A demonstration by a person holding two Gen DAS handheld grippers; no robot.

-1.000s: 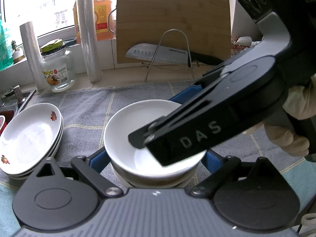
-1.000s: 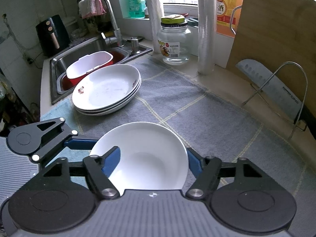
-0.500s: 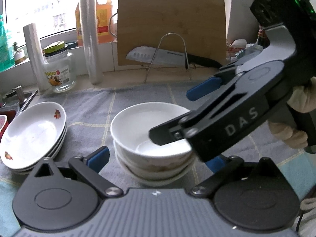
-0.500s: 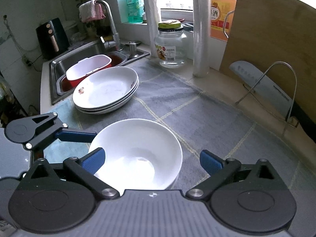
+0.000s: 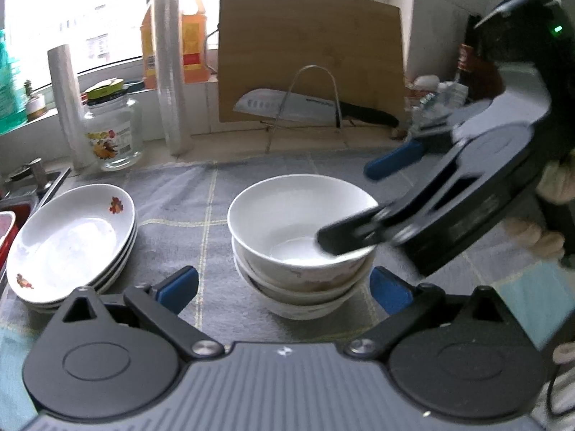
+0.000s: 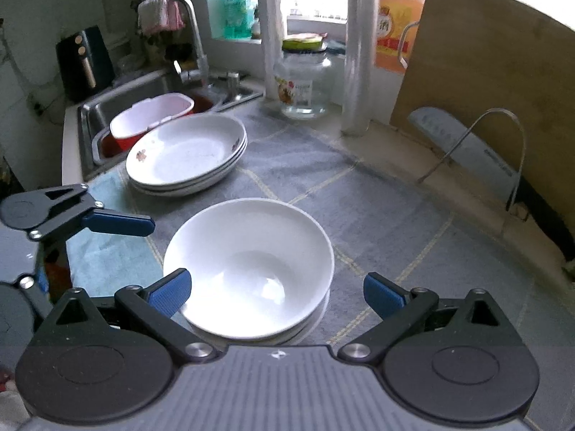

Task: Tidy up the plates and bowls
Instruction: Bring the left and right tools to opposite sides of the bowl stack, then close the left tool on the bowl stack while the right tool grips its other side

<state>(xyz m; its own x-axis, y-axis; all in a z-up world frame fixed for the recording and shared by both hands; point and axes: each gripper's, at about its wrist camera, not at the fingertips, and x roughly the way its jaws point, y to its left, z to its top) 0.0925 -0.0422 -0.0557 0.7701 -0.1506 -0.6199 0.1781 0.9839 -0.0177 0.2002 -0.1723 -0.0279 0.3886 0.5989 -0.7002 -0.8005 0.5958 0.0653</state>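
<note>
A stack of white bowls [image 5: 298, 244] stands on the grey cloth, also in the right wrist view [image 6: 248, 265]. A stack of white plates with red flower marks [image 5: 72, 240] lies to its left, near the sink [image 6: 187, 154]. My left gripper [image 5: 284, 289] is open and empty just in front of the bowls. My right gripper [image 6: 276, 292] is open and empty, with its fingers on either side of the top bowl's near rim. The right gripper's body shows at the right in the left wrist view [image 5: 467, 194].
A wooden cutting board [image 5: 309, 57] leans at the back with a knife [image 5: 298, 106] on a wire rack. A glass jar [image 5: 113, 129], film rolls [image 5: 169, 72] and an oil bottle [image 5: 187, 36] stand by the window. The sink holds a red and white tub [image 6: 151, 118].
My right gripper has opened, let go of the top bowl on the stack and drawn back to the right. My left gripper has also backed away from the bowls.
</note>
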